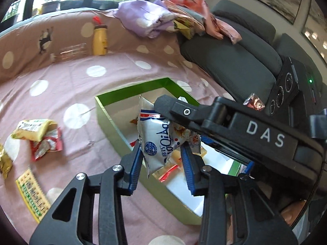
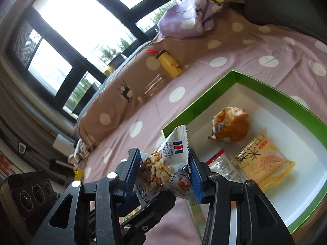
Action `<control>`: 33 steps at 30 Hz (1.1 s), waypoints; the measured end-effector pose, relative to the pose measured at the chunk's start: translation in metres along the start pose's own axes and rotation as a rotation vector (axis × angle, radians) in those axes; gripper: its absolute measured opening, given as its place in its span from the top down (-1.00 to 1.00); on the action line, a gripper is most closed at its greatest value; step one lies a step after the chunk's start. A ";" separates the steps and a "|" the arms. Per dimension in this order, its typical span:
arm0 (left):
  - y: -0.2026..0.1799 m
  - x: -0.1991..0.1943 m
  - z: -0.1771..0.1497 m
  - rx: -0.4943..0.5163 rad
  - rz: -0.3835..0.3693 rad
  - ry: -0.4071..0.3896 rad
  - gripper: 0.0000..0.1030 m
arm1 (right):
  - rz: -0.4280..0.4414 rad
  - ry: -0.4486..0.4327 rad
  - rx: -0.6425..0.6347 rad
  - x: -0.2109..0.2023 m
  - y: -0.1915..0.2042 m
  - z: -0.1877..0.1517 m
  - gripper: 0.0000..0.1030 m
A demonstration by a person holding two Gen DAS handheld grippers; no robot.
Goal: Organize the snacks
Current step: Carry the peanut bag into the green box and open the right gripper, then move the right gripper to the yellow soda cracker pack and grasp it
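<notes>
A green box (image 1: 106, 118) with a white inside lies on a pink dotted sheet. My left gripper (image 1: 161, 159) is shut on a white and blue snack packet (image 1: 153, 143), held over the box's near-left wall. My right gripper (image 2: 165, 175) is shut on a white corn snack packet (image 2: 163, 163), held over the box's (image 2: 204, 106) near corner. The right gripper's black body (image 1: 245, 130) crosses the left wrist view above the box. In the box lie an orange packet (image 2: 231, 126), a yellow packet (image 2: 263, 161) and a white packet (image 2: 222, 165).
Loose snacks lie on the sheet at the left: a yellow-green packet (image 1: 32, 128), a red packet (image 1: 47, 145), a green-striped packet (image 1: 32, 196). A yellow bottle (image 1: 100, 40) and a clear jar (image 1: 69, 53) stand far back. Grey cushions (image 1: 224, 57) and crumpled cloth (image 1: 147, 20) lie behind.
</notes>
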State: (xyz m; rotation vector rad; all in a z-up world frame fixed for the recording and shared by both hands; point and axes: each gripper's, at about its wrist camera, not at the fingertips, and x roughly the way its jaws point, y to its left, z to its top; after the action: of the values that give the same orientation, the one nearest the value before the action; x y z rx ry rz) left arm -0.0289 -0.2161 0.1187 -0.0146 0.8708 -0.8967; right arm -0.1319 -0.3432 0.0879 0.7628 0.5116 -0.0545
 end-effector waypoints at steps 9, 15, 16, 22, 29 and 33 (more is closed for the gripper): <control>-0.014 0.045 0.001 0.013 -0.017 0.097 0.34 | -0.106 0.004 0.149 0.004 -0.047 0.008 0.05; -0.010 0.045 -0.004 -0.031 -0.020 0.096 0.36 | -0.145 0.018 0.187 0.008 -0.058 0.007 0.04; -0.010 0.042 -0.004 -0.030 -0.016 0.089 0.33 | -0.146 0.015 0.189 0.007 -0.058 0.006 -0.03; 0.005 0.002 -0.006 -0.059 0.025 0.007 0.03 | -0.132 -0.074 0.125 -0.007 -0.040 0.007 -0.49; 0.049 -0.068 -0.014 -0.171 0.179 -0.112 -0.48 | -0.030 -0.106 0.014 -0.012 -0.001 0.002 -0.56; 0.083 -0.103 -0.031 -0.284 0.312 -0.157 -0.64 | 0.031 -0.042 -0.046 0.000 0.024 -0.006 -0.57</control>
State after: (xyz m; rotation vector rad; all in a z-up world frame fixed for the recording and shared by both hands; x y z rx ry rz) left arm -0.0267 -0.0814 0.1365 -0.1881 0.8196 -0.4697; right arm -0.1294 -0.3218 0.0994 0.7235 0.4601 -0.0300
